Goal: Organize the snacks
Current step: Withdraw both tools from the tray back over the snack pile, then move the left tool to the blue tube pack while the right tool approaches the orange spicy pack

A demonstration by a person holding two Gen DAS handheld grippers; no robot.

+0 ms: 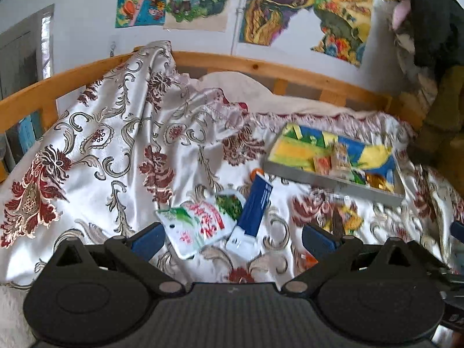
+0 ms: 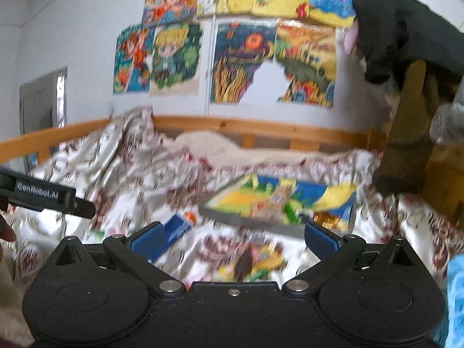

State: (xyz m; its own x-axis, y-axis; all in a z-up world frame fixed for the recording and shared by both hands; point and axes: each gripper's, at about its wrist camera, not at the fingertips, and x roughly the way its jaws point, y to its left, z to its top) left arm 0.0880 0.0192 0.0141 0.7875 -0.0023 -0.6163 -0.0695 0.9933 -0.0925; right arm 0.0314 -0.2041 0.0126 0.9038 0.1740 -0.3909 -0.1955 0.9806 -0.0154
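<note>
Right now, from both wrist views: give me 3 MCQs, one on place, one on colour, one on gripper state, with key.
1. Where does the long blue snack packet with the white end lie?
A. inside the grey-rimmed tray
B. on the floral satin bedspread, outside the tray
C. on the wooden rail

2. What colour is the print on the flat white snack pouch?
A. purple
B. black only
C. red and green

3. How are the left hand-held gripper's jaws?
A. open, empty
B. shut on the pouch
C. shut on the tray

Key: B, it rests on the bedspread short of the tray; C, red lettering and green leaves; A, blue fingers stand wide apart, nothing between.
</note>
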